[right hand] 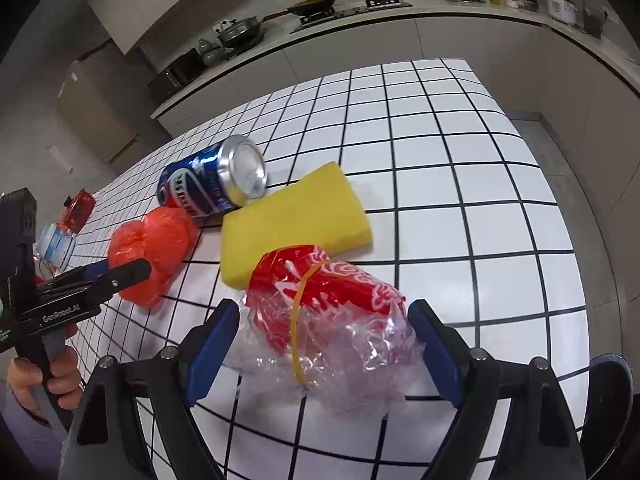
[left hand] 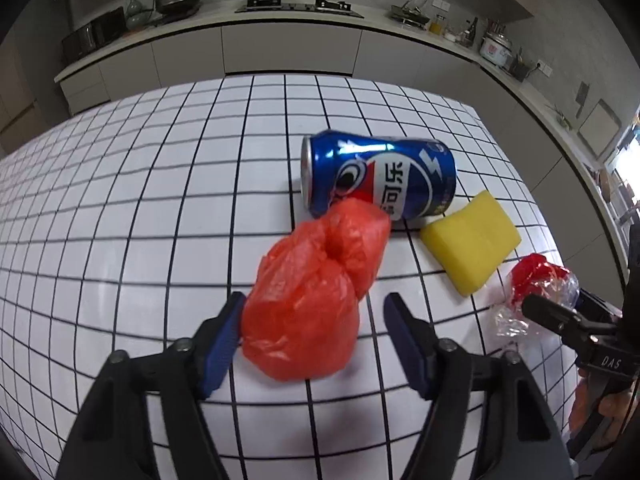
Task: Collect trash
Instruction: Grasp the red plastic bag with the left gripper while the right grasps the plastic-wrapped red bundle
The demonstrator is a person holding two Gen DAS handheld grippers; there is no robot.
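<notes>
A crumpled orange plastic bag point(left hand: 304, 300) lies on the white tiled table, between the open jaws of my left gripper point(left hand: 316, 308); its left pad touches the bag. The bag also shows in the right wrist view point(right hand: 150, 252). A red and clear plastic wrapper with a yellow rubber band point(right hand: 332, 320) lies between the open jaws of my right gripper point(right hand: 324, 320); it also shows in the left wrist view point(left hand: 536, 292). A blue Pepsi can point(left hand: 380, 176) lies on its side behind the bag. A yellow sponge point(left hand: 472, 240) lies beside the can.
The table's right edge point(right hand: 560, 184) drops to the floor. A small white bottle point(right hand: 56, 246) and a red object point(right hand: 78, 208) sit further left on the table. A dark round object point(right hand: 612, 392) is at the lower right. Kitchen counters run behind.
</notes>
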